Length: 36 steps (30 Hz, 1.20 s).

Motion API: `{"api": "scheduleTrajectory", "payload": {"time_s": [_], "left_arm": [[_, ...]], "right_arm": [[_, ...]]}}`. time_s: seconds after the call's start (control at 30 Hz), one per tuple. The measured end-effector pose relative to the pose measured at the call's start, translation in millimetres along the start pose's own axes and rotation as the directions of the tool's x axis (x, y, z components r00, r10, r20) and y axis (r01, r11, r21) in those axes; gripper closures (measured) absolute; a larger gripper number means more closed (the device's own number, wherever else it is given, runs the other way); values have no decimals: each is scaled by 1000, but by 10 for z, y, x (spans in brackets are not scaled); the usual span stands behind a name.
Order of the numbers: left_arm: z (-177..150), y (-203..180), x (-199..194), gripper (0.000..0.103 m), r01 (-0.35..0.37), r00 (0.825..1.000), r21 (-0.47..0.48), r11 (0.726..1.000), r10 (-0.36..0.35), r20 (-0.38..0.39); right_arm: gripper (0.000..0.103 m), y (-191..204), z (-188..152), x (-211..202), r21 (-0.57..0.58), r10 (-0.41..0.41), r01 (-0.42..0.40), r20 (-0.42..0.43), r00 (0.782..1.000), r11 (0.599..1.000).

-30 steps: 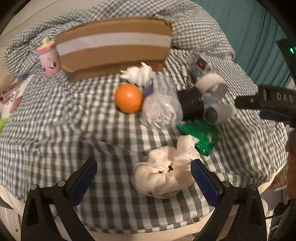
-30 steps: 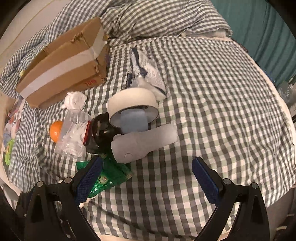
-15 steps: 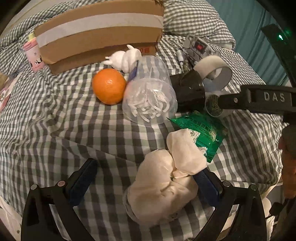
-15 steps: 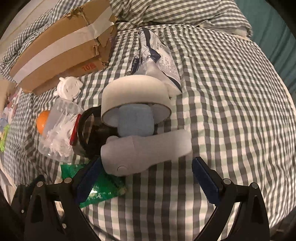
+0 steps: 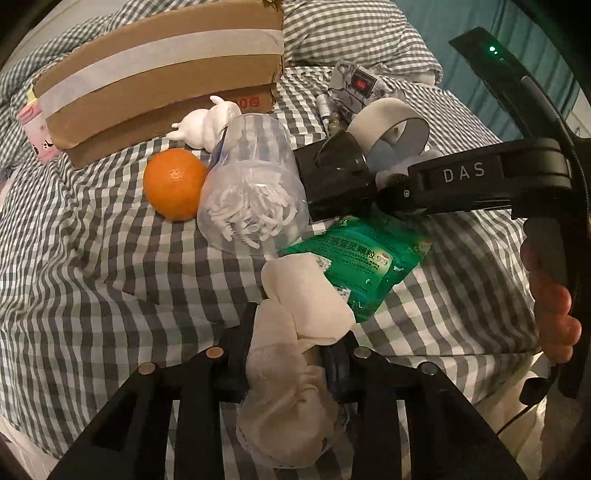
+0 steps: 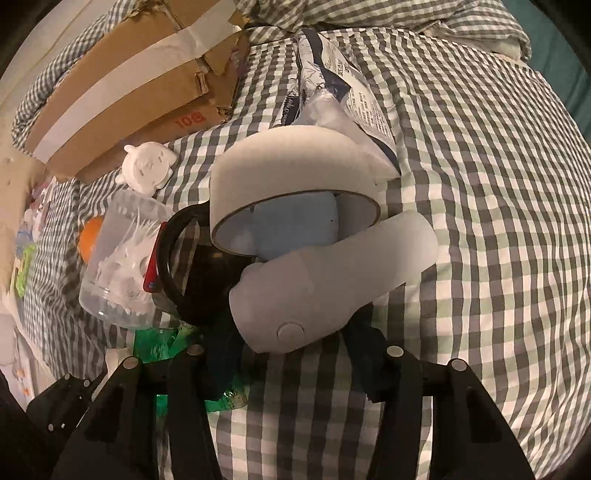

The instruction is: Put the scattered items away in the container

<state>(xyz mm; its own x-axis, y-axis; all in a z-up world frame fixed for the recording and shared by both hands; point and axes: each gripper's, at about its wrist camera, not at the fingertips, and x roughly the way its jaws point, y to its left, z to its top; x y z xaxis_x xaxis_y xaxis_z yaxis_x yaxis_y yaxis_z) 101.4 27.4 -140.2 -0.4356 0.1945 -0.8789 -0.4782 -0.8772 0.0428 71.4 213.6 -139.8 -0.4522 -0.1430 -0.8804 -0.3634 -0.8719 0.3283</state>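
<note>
My left gripper (image 5: 291,354) is shut on a cream cloth bundle (image 5: 295,332) that fills the gap between its fingers. My right gripper (image 6: 291,343) is shut on a grey handheld device (image 6: 328,280) with a round button. A cardboard box (image 5: 159,74) with a white tape stripe stands at the back; it also shows in the right wrist view (image 6: 122,88). In front of it lie an orange (image 5: 173,188), a clear jar of white picks (image 5: 251,192), a black jar (image 5: 332,181), a green packet (image 5: 365,258), a white tape roll (image 6: 295,184) and a white figurine (image 5: 207,122).
All lies on a checked bedspread (image 6: 480,184). A printed foil pouch (image 6: 332,88) lies behind the tape roll. A pink bottle (image 5: 35,136) stands left of the box. A pillow (image 5: 351,29) is at the back. The right gripper's black body (image 5: 480,181) crosses the left wrist view.
Both grippers moved forward and closed: the left on the cloth bundle, the right on the grey device. The other items have not moved.
</note>
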Motion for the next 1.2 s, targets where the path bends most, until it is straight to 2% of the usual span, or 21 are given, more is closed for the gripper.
{"api": "scheduleTrajectory", "payload": {"time_s": [0.03, 0.1, 0.17, 0.3, 0.33, 0.43, 0.5, 0.53, 0.6, 0.73, 0.93, 1.2], "left_arm": [[2, 12, -10, 77, 4, 1000, -4, 1000, -4, 0], [-5, 27, -25, 80, 4, 1000, -7, 1000, -4, -2], [-5, 42, -37, 80, 15, 1000, -14, 1000, -16, -9], [-20, 59, 0, 80, 23, 1000, -25, 999, -23, -16], [-31, 55, 15, 74, 23, 1000, -27, 999, -23, -16], [-45, -4, 48, 60, 26, 1000, -13, 1000, -26, -15], [-58, -51, 49, 62, 7, 1000, 2, 1000, -7, -6], [-65, -66, 46, 69, -2, 1000, 10, 1000, 2, 0], [-61, -52, 39, 77, 0, 1000, 12, 1000, 0, 0], [-31, 82, 30, 87, 41, 999, -44, 998, -42, -15], [-24, 99, -55, 89, 42, 999, -44, 998, -43, -15], [74, 341, -375, 89, 3, 1000, -96, 995, -1, 25]], "right_arm": [[53, -3, -16, -17, 49, 0, -1, 20, 1000, 999], [49, -8, -52, -69, 69, 3, -5, 31, 1000, 998], [21, -41, -71, -126, 110, 30, -35, 51, 998, 993], [18, -134, -31, -221, 195, 124, -143, 108, 986, 970], [18, -128, -10, -210, 202, 121, -140, 104, 987, 969], [18, -125, 53, -107, 238, 88, -105, 80, 993, 966], [33, -157, 78, -25, 287, 99, -114, 66, 993, 951], [44, -184, 69, 15, 308, 108, -120, 57, 993, 944], [45, -264, 14, 17, 335, 143, -156, 61, 988, 929], [45, -197, 4, -86, 312, 109, -124, 67, 992, 942], [45, -75, -36, -327, 298, 113, -138, 101, 988, 945], [45, 253, -83, -679, 217, 57, -87, 144, 988, 972]]}}
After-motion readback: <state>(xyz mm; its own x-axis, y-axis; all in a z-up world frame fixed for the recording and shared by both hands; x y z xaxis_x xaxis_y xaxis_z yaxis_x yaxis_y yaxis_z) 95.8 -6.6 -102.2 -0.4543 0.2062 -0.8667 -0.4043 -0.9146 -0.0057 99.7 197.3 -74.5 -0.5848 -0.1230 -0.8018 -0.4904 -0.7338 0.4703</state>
